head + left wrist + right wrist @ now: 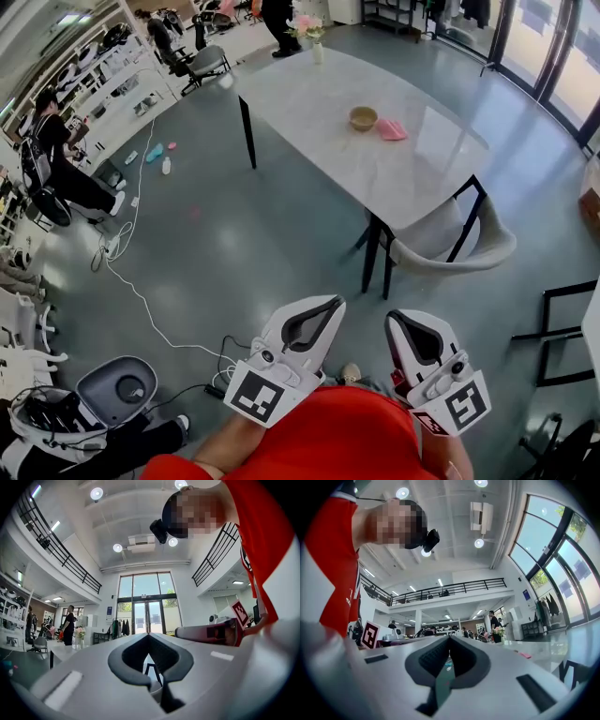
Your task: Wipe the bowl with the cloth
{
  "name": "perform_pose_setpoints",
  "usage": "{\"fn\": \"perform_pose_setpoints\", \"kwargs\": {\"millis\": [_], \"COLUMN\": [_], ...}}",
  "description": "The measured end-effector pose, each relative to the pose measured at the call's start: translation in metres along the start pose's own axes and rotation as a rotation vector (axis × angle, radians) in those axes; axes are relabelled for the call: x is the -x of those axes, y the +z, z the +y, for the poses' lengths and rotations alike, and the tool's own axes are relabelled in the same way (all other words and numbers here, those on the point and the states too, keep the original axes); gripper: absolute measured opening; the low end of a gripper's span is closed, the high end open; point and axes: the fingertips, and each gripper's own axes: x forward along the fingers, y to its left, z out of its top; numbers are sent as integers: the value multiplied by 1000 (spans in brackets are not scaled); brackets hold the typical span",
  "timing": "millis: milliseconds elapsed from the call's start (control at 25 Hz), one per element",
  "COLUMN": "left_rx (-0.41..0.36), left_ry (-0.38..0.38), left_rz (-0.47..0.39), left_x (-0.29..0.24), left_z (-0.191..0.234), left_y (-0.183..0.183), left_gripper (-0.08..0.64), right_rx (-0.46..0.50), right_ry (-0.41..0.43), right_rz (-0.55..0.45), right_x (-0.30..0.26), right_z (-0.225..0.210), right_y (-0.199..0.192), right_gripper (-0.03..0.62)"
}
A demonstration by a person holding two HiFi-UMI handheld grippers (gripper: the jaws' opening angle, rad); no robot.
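**Well short of the desk: both grippers closed and empty**

Low in the head view, just ahead of your red shirt, you hold the left gripper and the right gripper side by side, close together but not touching. Both point out over the grey floor towards the desk. In the left gripper view your left fingers meet at their tips with nothing between them. In the right gripper view your right fingers are likewise pressed together and hold nothing.

The bowl stands upright on the desk, towards its far half and well apart from both grippers. The pink cloth lies on the desk just to the right of the bowl, and whether the two touch cannot be told. A vase of flowers stands at the far end of the desk. A chair is tucked in at the near corner, between you and the bowl. A white cable trails across the floor at the left.
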Motion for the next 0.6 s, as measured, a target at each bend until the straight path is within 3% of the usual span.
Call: {"fn": "perform_pose_setpoints", "kwargs": {"millis": [600], "left_rx": [-25], "left_ry": [55], "left_rz": [-4], "left_x": [-31], "left_z": [-1], "left_y": [4], "left_gripper": [5], "right_rx": [-1], "right_ry": [50], "right_rz": [-16], "right_x": [5], "right_z": [-38], "right_y": [3], "right_gripper": [2]}}
